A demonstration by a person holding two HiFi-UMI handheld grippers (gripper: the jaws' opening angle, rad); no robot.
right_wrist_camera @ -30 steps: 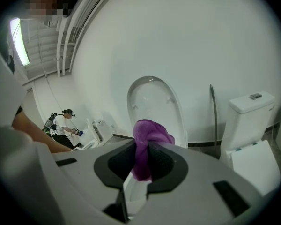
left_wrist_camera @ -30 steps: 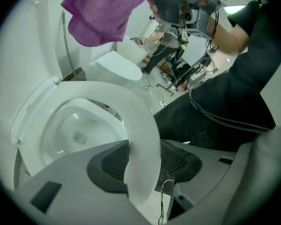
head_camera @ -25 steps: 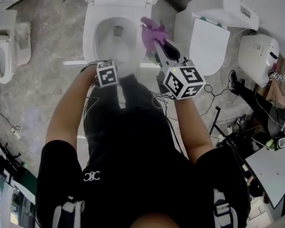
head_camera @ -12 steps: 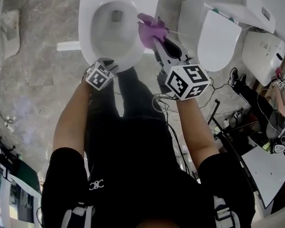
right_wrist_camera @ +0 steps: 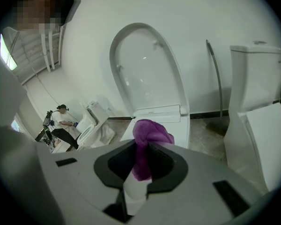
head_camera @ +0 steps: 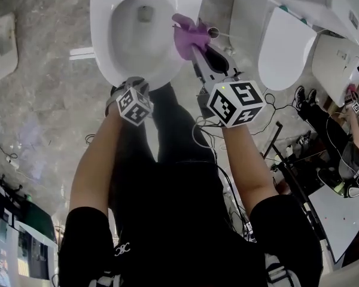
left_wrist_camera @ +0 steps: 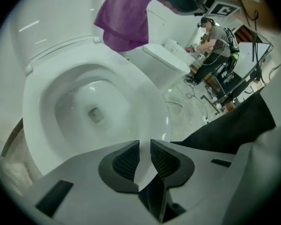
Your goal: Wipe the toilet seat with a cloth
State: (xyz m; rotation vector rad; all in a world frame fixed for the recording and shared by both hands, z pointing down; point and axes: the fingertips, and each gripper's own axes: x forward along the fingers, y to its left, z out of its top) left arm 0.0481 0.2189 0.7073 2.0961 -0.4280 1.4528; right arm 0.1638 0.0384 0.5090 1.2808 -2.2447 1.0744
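The white toilet seat (head_camera: 102,46) lies down around the bowl, and the lid (right_wrist_camera: 145,69) stands up behind it. My right gripper (head_camera: 195,50) is shut on a purple cloth (head_camera: 188,34), which hangs over the seat's right rim. In the right gripper view the cloth (right_wrist_camera: 150,132) bunches between the pads (right_wrist_camera: 161,156). My left gripper (head_camera: 130,86) is at the seat's front rim. Its jaws have just been closing and now stand a narrow gap apart (left_wrist_camera: 145,156). Only the white seat (left_wrist_camera: 145,107) shows through that gap, and nothing is gripped.
A second toilet (head_camera: 281,46) with its lid stands close on the right, and another white fixture (head_camera: 335,64) lies beyond it. Cables (head_camera: 269,112) trail over the marble floor (head_camera: 42,100). My legs stand right in front of the bowl. A person (left_wrist_camera: 210,36) works far off.
Both grippers have come down toward the toilet. The left one has rolled and reached the seat's front rim. The purple cloth stays clamped in the right gripper, now closer to the right rim.
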